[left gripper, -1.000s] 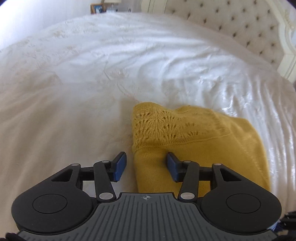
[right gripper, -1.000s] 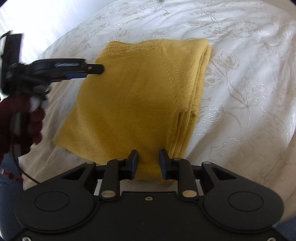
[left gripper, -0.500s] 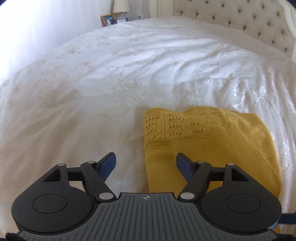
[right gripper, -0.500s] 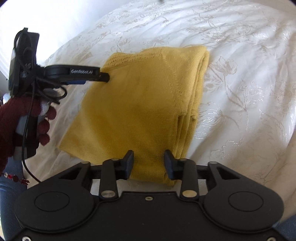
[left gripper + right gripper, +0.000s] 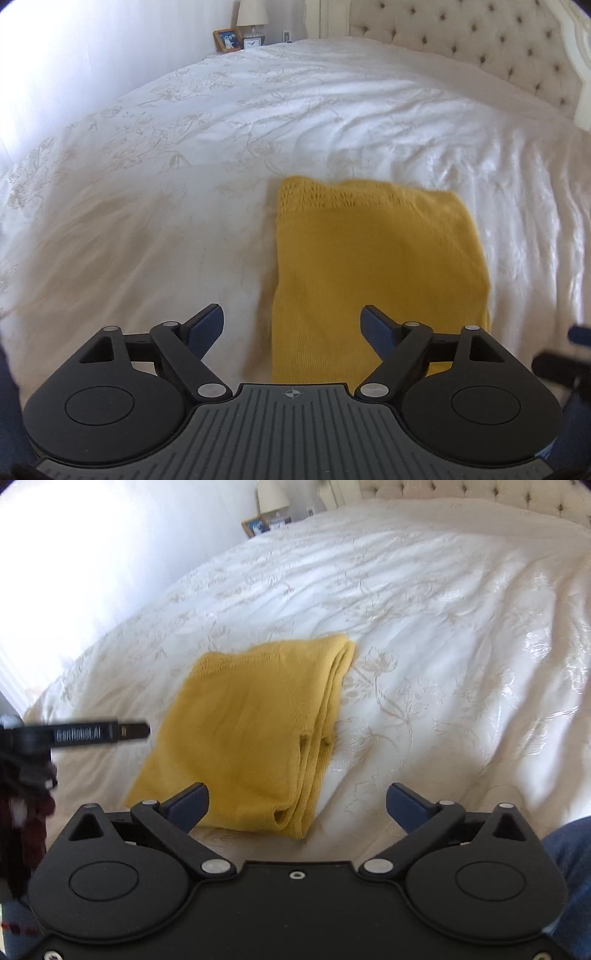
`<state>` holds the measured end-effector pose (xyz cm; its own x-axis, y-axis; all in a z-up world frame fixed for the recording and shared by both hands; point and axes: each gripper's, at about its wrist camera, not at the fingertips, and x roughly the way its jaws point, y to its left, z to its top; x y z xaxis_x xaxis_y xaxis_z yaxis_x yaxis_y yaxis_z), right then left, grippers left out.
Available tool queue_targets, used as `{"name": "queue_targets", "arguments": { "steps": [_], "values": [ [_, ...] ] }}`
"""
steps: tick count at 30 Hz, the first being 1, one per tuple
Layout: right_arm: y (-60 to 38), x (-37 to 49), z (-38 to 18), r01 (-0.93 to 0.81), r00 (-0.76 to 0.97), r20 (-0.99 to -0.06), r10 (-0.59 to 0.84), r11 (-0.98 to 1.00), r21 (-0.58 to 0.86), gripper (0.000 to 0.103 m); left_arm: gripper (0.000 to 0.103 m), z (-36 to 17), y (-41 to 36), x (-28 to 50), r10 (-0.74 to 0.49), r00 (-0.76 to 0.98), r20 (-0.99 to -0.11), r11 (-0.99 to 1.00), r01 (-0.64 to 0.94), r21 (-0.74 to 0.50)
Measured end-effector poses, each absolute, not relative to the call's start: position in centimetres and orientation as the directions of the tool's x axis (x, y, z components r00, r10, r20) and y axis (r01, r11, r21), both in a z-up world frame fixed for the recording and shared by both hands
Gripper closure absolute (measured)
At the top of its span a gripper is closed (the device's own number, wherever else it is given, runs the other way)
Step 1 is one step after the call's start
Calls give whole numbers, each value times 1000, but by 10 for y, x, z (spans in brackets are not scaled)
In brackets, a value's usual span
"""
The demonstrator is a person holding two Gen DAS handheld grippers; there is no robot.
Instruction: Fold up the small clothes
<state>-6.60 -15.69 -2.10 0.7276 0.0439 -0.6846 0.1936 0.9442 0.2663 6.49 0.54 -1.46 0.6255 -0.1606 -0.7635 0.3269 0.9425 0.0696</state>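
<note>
Folded yellow knit garment (image 5: pixel 376 266) flat on white embroidered bedspread (image 5: pixel 184 177), stacked layers showing along its right edge in the right wrist view (image 5: pixel 258 731). Left gripper (image 5: pixel 291 325) spread wide and holding nothing, raised over the garment's near left edge; right gripper (image 5: pixel 297 805) likewise spread wide and empty, hanging near the garment's near right corner. Tufted headboard (image 5: pixel 480 40) at far right, framed photo (image 5: pixel 226 40) and lamp (image 5: pixel 252 14) at far left.
</note>
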Motion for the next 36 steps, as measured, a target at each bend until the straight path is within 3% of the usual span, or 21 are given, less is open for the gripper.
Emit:
{"name": "queue_targets", "arguments": {
  "steps": [14,26,36],
  "values": [
    [-151,-82,-24,267,745,-664,-69,942,202,1,22,-21,1,12,-50,585,-810,963,242,115],
    [-150,-77,-29,283,713,-696,-82,942,179,1,22,-35,1,0,-54,480,-876,966,248,76],
    [-150,-73,-32,299,695,-713,-90,938,173,1,22,-31,5,2,-35,511,-859,970,224,95]
  ]
}}
